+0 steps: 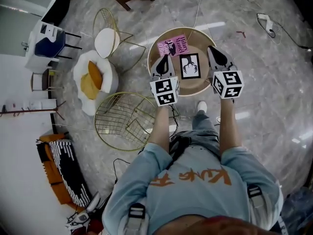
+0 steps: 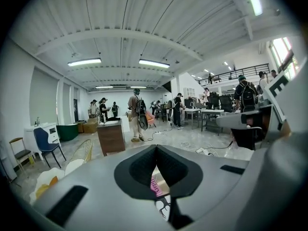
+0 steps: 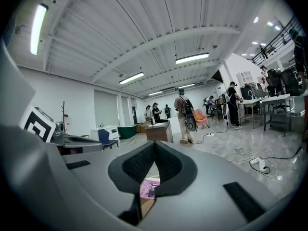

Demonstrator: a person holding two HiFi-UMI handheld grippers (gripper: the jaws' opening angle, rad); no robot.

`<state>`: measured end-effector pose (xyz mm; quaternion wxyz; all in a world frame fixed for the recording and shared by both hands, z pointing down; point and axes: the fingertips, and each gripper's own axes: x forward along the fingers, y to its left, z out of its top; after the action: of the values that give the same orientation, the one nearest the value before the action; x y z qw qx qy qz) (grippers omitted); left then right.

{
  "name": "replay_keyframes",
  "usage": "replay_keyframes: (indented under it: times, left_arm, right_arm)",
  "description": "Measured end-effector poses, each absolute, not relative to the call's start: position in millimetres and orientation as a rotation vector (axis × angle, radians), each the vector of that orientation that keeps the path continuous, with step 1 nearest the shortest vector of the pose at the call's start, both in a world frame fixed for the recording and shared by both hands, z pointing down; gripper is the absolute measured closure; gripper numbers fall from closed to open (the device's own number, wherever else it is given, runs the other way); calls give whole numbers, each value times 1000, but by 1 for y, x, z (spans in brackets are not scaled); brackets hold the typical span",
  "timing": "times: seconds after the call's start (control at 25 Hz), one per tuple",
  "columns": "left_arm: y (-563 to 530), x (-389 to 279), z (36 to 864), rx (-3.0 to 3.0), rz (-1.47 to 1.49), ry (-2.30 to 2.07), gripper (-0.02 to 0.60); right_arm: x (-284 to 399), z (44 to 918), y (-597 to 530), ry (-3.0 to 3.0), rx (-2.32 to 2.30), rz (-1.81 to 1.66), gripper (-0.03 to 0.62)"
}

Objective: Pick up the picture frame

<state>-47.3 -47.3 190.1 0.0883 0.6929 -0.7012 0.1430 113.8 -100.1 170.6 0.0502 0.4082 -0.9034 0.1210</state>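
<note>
The person's forearms reach straight forward from a light blue shirt, side by side and nearly parallel, each hand behind a marker cube. Both claws point ahead and a little downward over the near part of a round table [image 1: 197, 85].

The left claw [image 1: 164, 58] is shut. In the left gripper view its black pads [image 2: 155, 153] meet in a line with nothing pinched between them. The right claw [image 1: 212, 50] is likewise closed and empty, and its pads [image 3: 154, 146] are pressed together in the right gripper view.

The picture frame [image 1: 190, 66] lies flat on the table between the two claws. It is a black frame around a white sheet with a dark branching figure. The left claw sits just to its left and the right claw just to its right, with a gap showing on each side, so neither grips it. Through the slot under the left claw's pads a corner of the frame [image 2: 162, 206] shows below and slightly right.

Beyond the frame, on the far left part of the table, lies a pink card [image 1: 175, 46], tilted. It appears under both claws' pads [image 2: 154, 186] [image 3: 149, 189].

On the marble floor to the left stand gold wire chairs [image 1: 124, 119] and a white seat with an orange cushion [image 1: 92, 80]. Farther off, people stand among desks.
</note>
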Motion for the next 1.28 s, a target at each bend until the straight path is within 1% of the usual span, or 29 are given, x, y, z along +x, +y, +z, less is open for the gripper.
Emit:
replay_keyframes:
  times: [0.24, 0.52, 0.76, 0.96, 1.28]
  left_arm:
    - [-93, -43, 211, 2039, 466, -2025, 565]
    - [-85, -57, 267, 1903, 512, -1975, 565]
    - [-77, -88, 287, 1841, 520, -1944, 565]
    - [-71, -99, 343, 1763, 453, -1825, 565]
    - [-90, -99, 411, 1784, 519, -1648, 565]
  right_arm:
    - [115, 195, -145, -2719, 1245, 453, 595]
    - [104, 248, -153, -2656, 1169, 560, 595]
    - [59, 274, -150, -2638, 1064, 613, 595]
    - [31, 304, -147, -2569, 1074, 594, 595]
    - [47, 364, -148, -2390, 1201, 637, 595]
